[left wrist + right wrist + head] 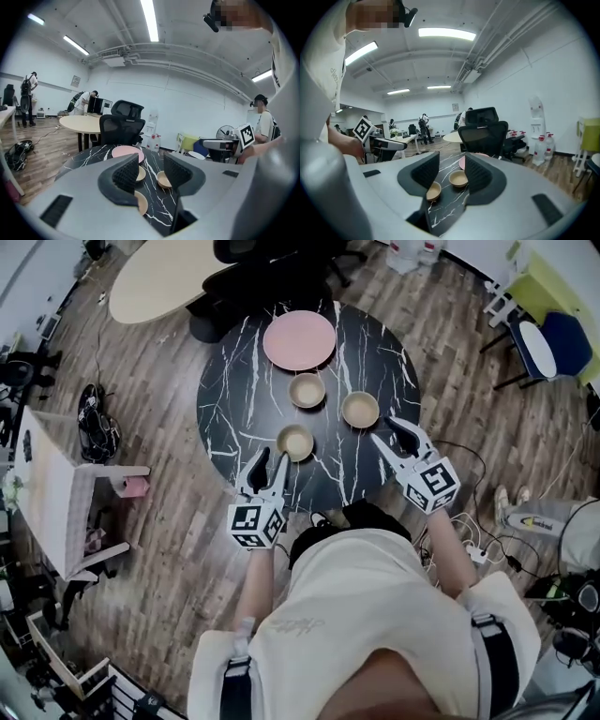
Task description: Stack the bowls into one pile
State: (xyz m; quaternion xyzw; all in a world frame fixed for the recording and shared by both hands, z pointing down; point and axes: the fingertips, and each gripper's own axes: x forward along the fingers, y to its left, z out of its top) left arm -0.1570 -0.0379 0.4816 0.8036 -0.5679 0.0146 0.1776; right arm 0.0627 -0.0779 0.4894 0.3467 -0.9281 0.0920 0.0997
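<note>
We hold both grippers at the near edge of the round black white-veined table (234, 390), on the side farthest from the flat pink round plate (299, 340). The left gripper (269, 468) and the right gripper (394, 435) each have their jaws spread apart with nothing between them. Three small tan round bowls sit apart from one another: the first bowl (307, 390) just beside the plate, the second bowl (360, 410) further from it and to its right, and the third bowl (294, 442) farthest from it, close ahead of the left gripper. We judge that stacking has not begun. To pick well, we should lower the left jaws over the third bowl's rim, one inside and one outside. Then we clamp firmly, lift clear, and set it centred into the first bowl so it nests rather than tips.
</note>
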